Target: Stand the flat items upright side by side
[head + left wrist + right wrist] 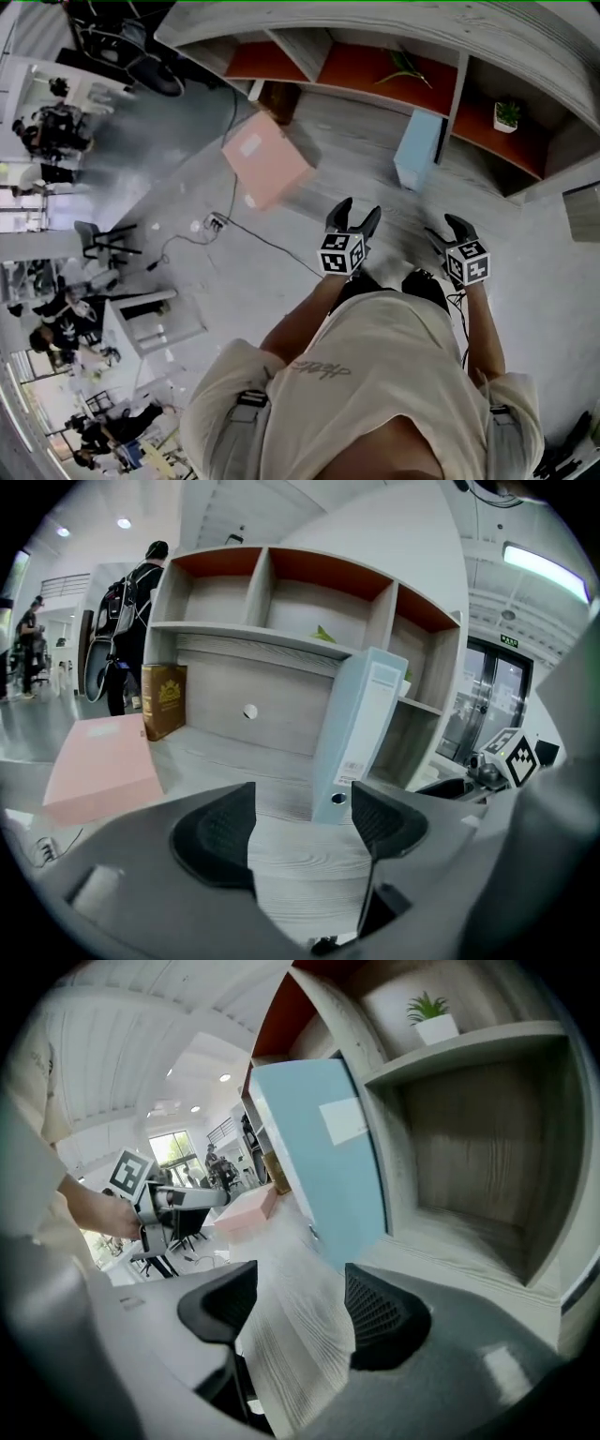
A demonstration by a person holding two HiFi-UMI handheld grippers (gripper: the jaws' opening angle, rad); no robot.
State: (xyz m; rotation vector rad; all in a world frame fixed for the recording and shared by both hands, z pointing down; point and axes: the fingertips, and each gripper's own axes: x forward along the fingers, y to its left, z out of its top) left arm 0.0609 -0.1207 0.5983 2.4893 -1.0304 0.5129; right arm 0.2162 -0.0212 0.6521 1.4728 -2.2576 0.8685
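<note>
Pink binder flat on counter, 11 o'clock from left gripper; blue binder upright at 1. Probably stiff, light, slick: take spine edge. Left and right gripper released, empty.

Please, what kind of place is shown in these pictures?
Probably an open-plan office or a workshop hall, indoors. A wooden shelf unit with compartments has a light blue binder standing before it, and an office chair stands on the wide grey floor behind.
</note>
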